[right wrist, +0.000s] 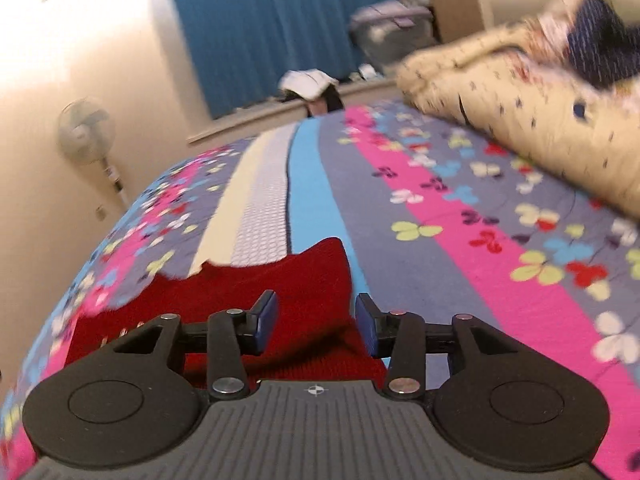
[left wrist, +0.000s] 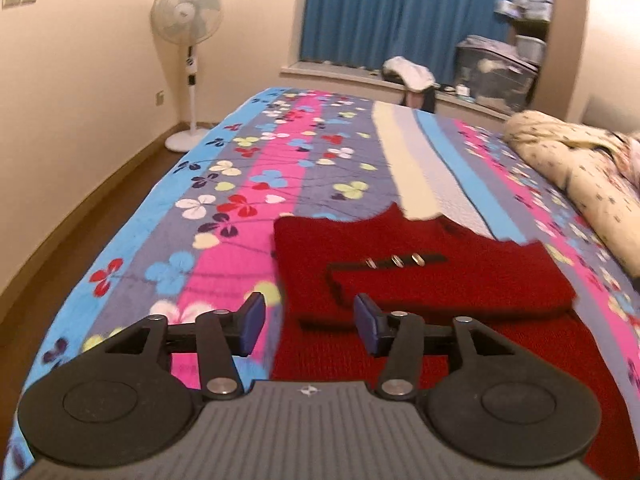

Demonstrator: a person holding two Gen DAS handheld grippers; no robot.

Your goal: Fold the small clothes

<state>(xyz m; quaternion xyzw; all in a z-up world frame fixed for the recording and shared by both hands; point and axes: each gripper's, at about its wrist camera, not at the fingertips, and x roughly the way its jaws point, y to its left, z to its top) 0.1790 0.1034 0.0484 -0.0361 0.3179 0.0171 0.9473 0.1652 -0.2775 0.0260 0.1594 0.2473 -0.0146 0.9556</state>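
Both grippers (left wrist: 310,322) (right wrist: 316,322) part-open, empty

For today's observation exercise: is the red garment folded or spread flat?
Partly folded: the red garment has a layer doubled over its lower part.

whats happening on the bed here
A person with a gripper in each hand is folding a small red knitted garment on a flowery bedspread. Its upper part is already folded over, showing a dark strip with metal rings. The left gripper and right gripper hang open above the garment, holding nothing.
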